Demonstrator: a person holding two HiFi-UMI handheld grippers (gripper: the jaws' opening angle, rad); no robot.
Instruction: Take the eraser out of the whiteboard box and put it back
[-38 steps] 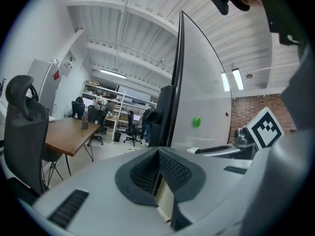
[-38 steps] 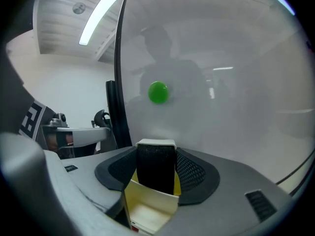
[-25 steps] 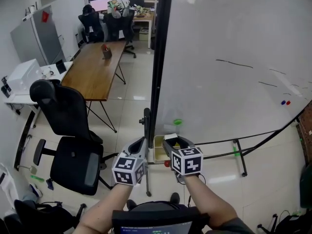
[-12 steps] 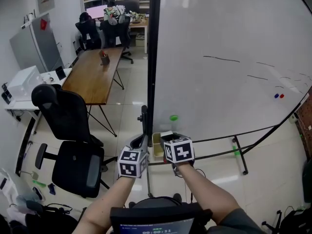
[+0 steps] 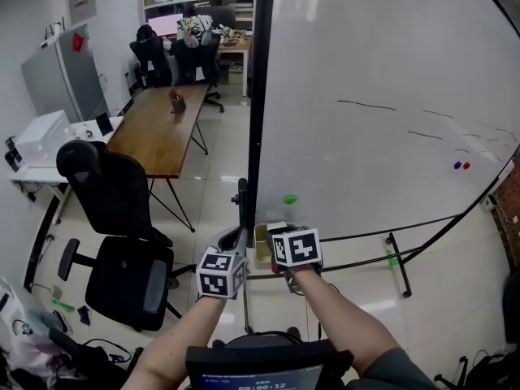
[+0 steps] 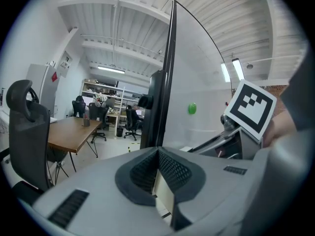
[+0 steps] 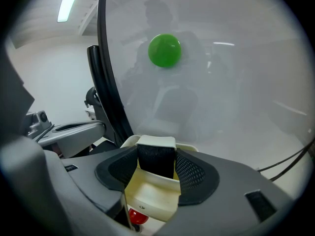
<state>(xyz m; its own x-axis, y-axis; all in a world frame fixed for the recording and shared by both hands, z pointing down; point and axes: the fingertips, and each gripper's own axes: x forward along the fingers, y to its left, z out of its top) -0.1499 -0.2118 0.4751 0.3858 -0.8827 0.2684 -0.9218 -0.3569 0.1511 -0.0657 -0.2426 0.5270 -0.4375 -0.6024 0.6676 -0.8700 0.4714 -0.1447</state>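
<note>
My right tongs are clamped on the eraser, which I hold just above the open whiteboard box, while my left tongs pinch that box's wall, apparently steadying it for the return.

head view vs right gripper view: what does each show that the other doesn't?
Head view only: wooden table, black office chair, pen strokes on the whiteboard. Right gripper view only: right gripper's pads pressing the eraser's black sides, over the box. Both: whiteboard, green magnet, box, left gripper.
</note>
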